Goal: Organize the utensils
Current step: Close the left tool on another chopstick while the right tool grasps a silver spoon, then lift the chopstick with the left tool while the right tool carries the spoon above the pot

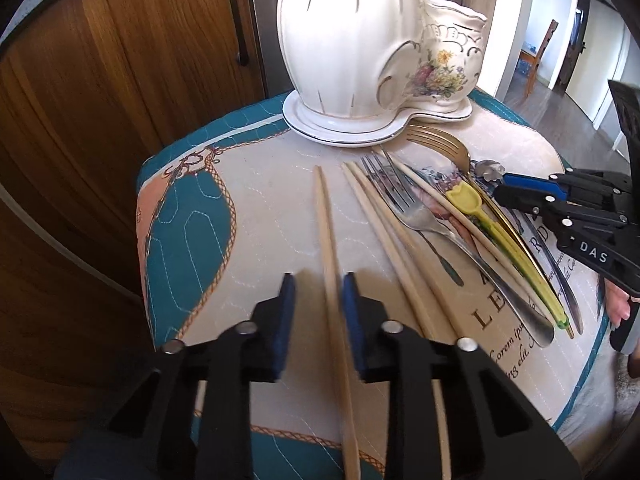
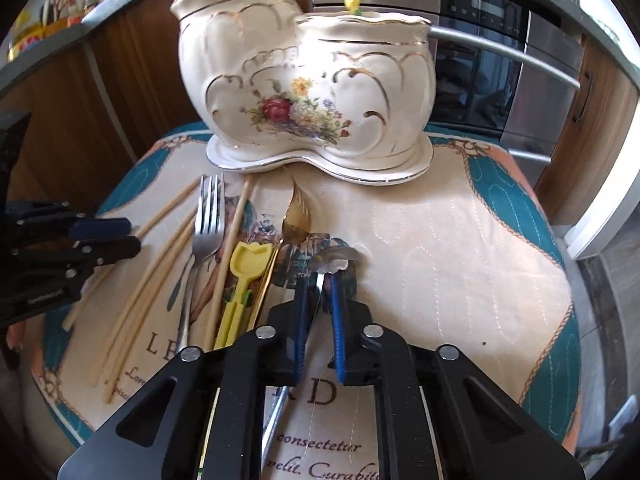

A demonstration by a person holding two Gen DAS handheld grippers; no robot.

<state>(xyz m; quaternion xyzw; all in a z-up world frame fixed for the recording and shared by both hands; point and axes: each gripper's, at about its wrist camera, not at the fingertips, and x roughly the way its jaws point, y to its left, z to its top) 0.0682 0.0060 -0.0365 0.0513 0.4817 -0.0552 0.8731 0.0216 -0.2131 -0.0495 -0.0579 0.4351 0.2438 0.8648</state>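
Observation:
A lone wooden chopstick [image 1: 325,216] lies between the blue pads of my left gripper [image 1: 319,280]. A gap shows at the left pad, so the gripper is open around the chopstick. My right gripper [image 2: 319,276] is shut on the neck of a silver utensil [image 2: 334,258] with a shaped head, whose handle runs back under the jaws. Beside it lie a gold fork [image 2: 298,216], a yellow plastic spoon [image 2: 248,264], a silver fork [image 2: 208,224] and several more chopsticks [image 2: 152,280]. The cream two-part ceramic holder [image 2: 304,80] stands behind them, with a chopstick and a yellow piece sticking out.
Everything rests on a quilted teal and cream cloth [image 2: 460,240] over a small round table. Wooden cabinet doors [image 1: 100,100] rise to the left and an oven [image 2: 480,60] stands behind the holder. A hand [image 1: 620,304] shows at the right edge of the left wrist view.

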